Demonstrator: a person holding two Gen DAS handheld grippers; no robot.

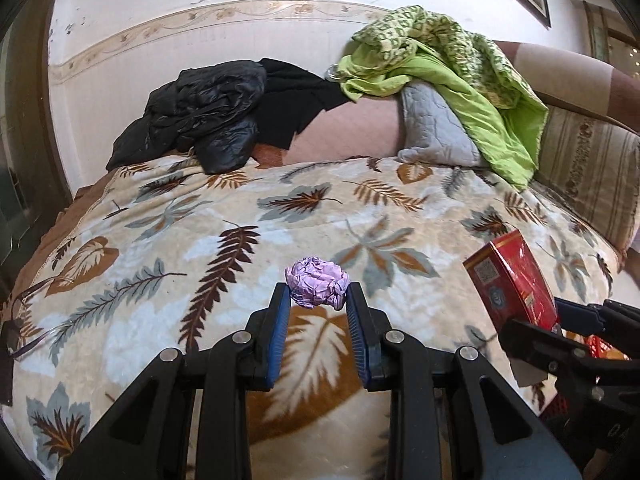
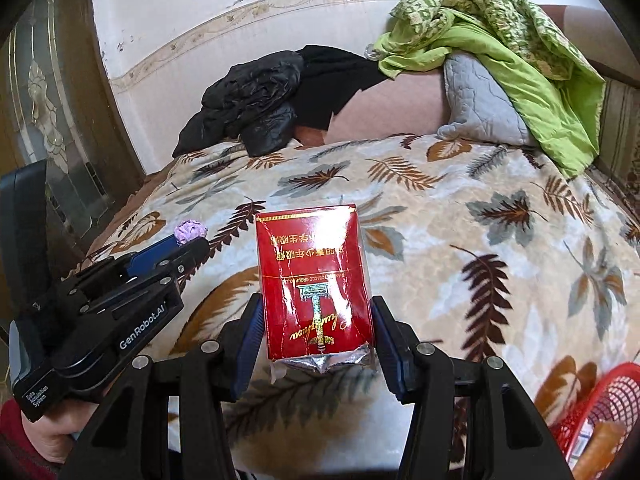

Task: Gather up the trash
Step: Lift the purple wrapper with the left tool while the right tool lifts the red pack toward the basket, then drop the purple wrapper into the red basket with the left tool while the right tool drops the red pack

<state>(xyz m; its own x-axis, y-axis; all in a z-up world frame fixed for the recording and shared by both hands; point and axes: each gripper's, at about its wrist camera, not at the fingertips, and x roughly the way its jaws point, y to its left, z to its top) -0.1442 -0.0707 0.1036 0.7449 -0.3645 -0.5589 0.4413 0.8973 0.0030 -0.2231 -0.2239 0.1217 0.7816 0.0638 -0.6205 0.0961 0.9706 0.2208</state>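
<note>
over the bed (image 1: 224, 216), the right gripper (image 2: 316, 332) is pinching the red pack (image 2: 316, 280) and the left gripper (image 1: 318, 304) is pinching the purple wad (image 1: 318, 283), so both are probably being carried next to the red basket (image 2: 600, 404) at 4 o'clock.

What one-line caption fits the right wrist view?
Right gripper clamps a red cigarette pack above the leaf-print blanket.

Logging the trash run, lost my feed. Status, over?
Left hand-held gripper shut on purple foil wad. Right hand-held gripper shut on red cigarette pack. Red basket lower right, path clear.
</note>
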